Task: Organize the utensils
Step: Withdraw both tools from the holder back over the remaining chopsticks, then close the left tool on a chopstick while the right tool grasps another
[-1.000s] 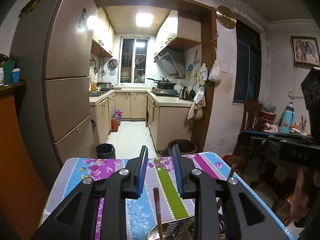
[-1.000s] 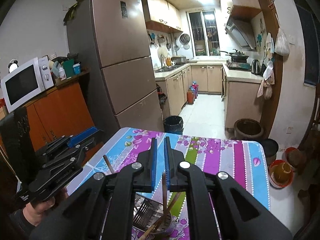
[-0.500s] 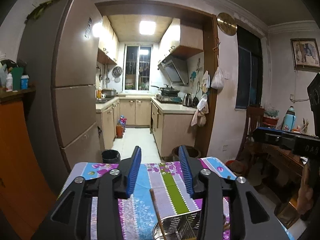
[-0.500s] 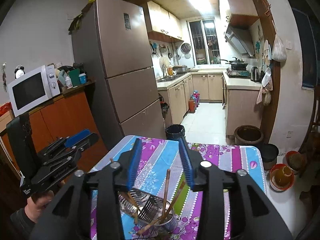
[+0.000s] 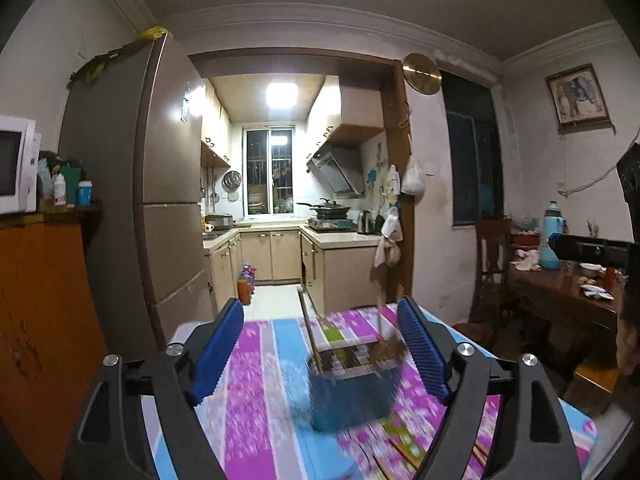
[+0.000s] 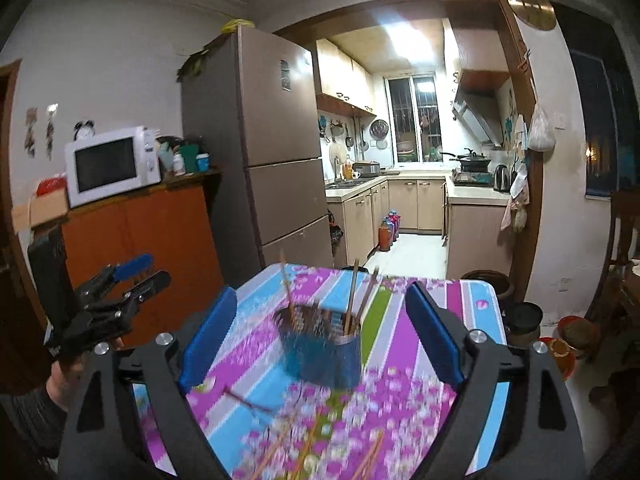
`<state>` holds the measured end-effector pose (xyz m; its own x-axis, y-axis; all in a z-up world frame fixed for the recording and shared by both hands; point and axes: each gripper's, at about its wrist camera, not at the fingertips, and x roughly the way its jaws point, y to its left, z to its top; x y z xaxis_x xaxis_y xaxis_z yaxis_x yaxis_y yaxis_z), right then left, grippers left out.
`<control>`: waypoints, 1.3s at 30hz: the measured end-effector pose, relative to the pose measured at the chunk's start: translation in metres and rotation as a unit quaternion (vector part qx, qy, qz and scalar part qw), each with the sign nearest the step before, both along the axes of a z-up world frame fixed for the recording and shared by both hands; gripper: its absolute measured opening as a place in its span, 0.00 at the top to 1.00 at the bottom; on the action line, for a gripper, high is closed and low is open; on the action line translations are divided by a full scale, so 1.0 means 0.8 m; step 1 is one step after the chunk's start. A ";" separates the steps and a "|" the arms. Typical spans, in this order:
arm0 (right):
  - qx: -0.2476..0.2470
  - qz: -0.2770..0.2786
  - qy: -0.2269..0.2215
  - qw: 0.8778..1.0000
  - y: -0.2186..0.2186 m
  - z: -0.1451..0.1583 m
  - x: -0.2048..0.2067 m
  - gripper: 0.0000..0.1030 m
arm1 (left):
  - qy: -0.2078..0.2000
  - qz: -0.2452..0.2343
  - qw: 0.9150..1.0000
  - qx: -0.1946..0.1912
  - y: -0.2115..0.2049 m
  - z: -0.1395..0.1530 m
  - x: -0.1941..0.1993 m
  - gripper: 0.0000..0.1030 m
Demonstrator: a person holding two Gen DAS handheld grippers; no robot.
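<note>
— Where does the utensil holder (image 6: 322, 350) stand?

— On the table (image 6: 476, 308), about mid-width, ahead of both grippers. From the right gripper (image 6: 320, 338) it sits between the spread fingers; from the left gripper (image 5: 320, 354) it sits nearer that gripper's right finger.

— What is in it?

— Chopsticks (image 6: 352, 300), upright or leaning. More chopsticks (image 6: 276, 452) lie on the table in front of it, nearer the camera.

— And behind the table?

— The fridge (image 6: 276, 152) stands back left, the kitchen doorway to its right. Left of the fridge a cabinet (image 6: 152, 232) carries a microwave (image 6: 112, 164). The left gripper hangs off the table's left side.
</note>
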<state>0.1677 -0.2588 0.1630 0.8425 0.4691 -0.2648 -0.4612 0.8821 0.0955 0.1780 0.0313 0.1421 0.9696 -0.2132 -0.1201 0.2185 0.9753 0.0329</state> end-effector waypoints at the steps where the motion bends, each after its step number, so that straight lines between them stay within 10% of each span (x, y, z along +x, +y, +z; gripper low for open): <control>1: -0.001 -0.003 -0.006 1.000 -0.001 -0.009 -0.017 0.19 | 0.003 -0.007 1.000 0.000 -0.003 -0.012 -0.018 0.21; 7: -0.035 -0.029 -0.043 0.998 0.003 -0.100 -0.125 0.29 | 0.035 -0.023 0.999 0.015 -0.032 -0.104 -0.091 0.21; 11: -0.041 -0.050 -0.001 0.998 0.010 -0.185 -0.154 0.65 | 0.082 -0.039 0.996 0.016 -0.052 -0.177 -0.115 0.21; 18: -0.056 -0.074 0.084 0.992 0.029 -0.299 -0.150 0.77 | 0.153 -0.060 0.986 0.026 -0.078 -0.272 -0.130 0.34; 39: -0.071 -0.102 0.093 0.988 0.034 -0.345 -0.140 0.90 | 0.159 -0.073 0.983 0.054 -0.110 -0.318 -0.125 0.61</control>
